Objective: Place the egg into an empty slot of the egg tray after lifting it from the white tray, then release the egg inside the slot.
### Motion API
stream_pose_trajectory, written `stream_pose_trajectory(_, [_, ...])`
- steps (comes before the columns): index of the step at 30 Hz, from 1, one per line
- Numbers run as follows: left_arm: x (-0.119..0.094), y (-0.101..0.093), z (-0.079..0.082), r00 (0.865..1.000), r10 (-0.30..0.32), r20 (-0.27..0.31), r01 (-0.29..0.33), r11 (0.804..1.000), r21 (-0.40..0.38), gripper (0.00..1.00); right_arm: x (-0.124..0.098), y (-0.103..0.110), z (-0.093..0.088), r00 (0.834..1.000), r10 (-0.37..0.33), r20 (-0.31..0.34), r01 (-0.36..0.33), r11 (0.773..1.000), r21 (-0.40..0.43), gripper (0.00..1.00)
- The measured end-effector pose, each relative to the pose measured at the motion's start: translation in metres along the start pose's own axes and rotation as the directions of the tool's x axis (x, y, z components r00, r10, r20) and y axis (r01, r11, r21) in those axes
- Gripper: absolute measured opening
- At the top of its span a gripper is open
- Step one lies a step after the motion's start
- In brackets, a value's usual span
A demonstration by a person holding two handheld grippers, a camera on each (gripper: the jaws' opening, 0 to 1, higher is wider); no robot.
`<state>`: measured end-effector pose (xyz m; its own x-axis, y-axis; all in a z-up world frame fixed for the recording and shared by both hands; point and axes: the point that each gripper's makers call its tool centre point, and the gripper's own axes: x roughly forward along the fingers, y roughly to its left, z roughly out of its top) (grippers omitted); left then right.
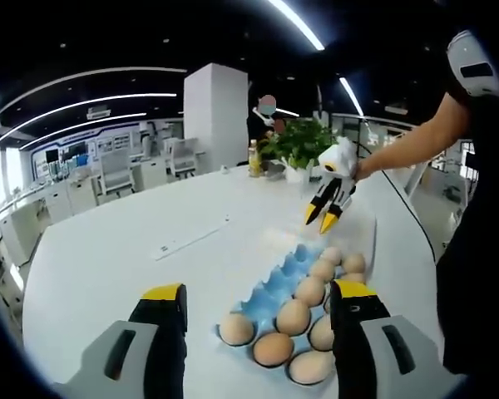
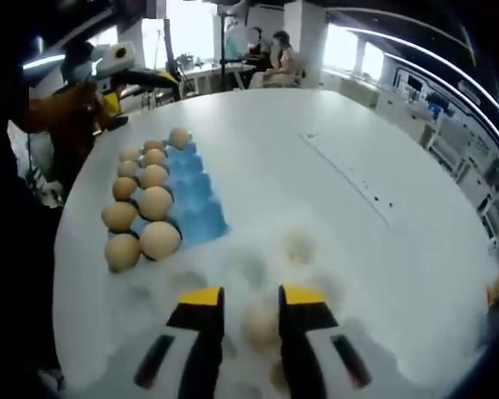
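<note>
Between the right tool's (image 2: pixel 250 309) yellow-tipped jaws lies an egg (image 2: pixel 260 324).

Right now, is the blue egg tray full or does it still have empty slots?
Partly full: the blue egg tray holds eggs along one side, with several bare blue slots beside them.

1. Egg tray (image 1: pixel 276 287): light blue.
2. Eggs (image 2: pixel 155 202) in it: tan/brown, plain.
3. Table (image 1: pixel 108 258): white, no pattern.
4. Left gripper (image 1: pixel 258 301): grey body, black jaws w/ yellow tips.
5. Right gripper (image 2: pixel 251 297): same yellow-black; seen from left gripper view, body is white.
6. Egg (image 2: pixel 260 322) btwn right jaws: pale tan, blurred.
7. Plant (image 1: pixel 303 141): green, white pot.
</note>
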<state>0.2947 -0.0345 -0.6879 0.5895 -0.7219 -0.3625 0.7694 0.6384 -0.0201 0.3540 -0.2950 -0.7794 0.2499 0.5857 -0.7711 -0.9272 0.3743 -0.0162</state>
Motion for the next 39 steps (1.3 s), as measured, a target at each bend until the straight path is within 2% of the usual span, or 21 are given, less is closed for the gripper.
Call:
stream_pose_trajectory(5, [0.000,0.000,0.001,1.000,0.001,0.003,-0.001,1.000,0.002,0.71,-0.004,-0.001,-0.005,1.000,-0.009,-0.021,0.008,1.000,-0.020,0.27])
stream_pose_trajectory(10, [-0.003,0.002,-0.001,1.000,0.007,-0.003,-0.007,1.000,0.002,0.71,-0.007,-0.002,-0.017,0.996,-0.001,-0.090,-0.007,0.996,-0.086,0.29])
stream_pose_trajectory(12, [-0.003,0.002,-0.001,1.000,0.007,0.000,-0.007,1.000,0.002,0.71,-0.006,-0.002,-0.017,0.996,0.011,-0.084,-0.017,0.998,-0.064,0.29])
stream_pose_trajectory(13, [-0.003,0.002,0.000,1.000,0.007,0.000,-0.007,1.000,0.003,0.71,-0.005,-0.002,-0.018,0.995,0.021,-0.094,-0.023,1.000,-0.019,0.29])
stream_pose_trajectory(16, [-0.004,0.004,0.000,1.000,0.011,-0.001,-0.011,1.000,0.004,0.71,-0.001,-0.006,-0.018,0.992,0.045,-0.117,-0.049,0.998,-0.034,0.29])
stream_pose_trajectory(20, [-0.005,0.004,0.000,1.000,0.012,-0.001,-0.012,1.000,0.003,0.71,0.002,-0.005,-0.019,0.979,0.085,-0.185,-0.099,0.993,-0.068,0.30])
stream_pose_trajectory(23, [-0.004,0.005,0.000,1.000,0.013,-0.002,-0.013,1.000,0.003,0.71,0.003,-0.005,-0.019,0.970,0.088,-0.227,-0.100,0.994,-0.044,0.29])
stream_pose_trajectory(24, [-0.004,0.004,0.001,1.000,0.012,-0.001,-0.012,1.000,0.001,0.71,0.003,-0.006,-0.020,0.967,0.077,-0.244,-0.081,0.997,-0.008,0.28])
stream_pose_trajectory(28, [-0.005,0.004,0.001,1.000,0.014,-0.001,-0.014,1.000,0.002,0.70,0.002,-0.009,-0.022,0.970,0.048,-0.238,-0.049,0.999,0.004,0.25])
stream_pose_trajectory(34, [-0.008,0.005,0.002,1.000,0.016,-0.002,-0.016,1.000,0.004,0.70,-0.002,-0.008,-0.020,0.974,0.034,-0.222,-0.042,0.999,-0.030,0.24])
stream_pose_trajectory(35, [-0.008,0.005,0.002,1.000,0.017,0.000,-0.017,1.000,0.004,0.70,-0.004,-0.009,-0.019,0.974,0.031,-0.224,-0.044,0.997,-0.056,0.24])
stream_pose_trajectory(39, [-0.009,0.005,0.001,1.000,0.019,0.001,-0.019,1.000,0.002,0.70,-0.016,-0.009,-0.005,0.982,0.030,-0.186,-0.040,0.998,-0.053,0.24])
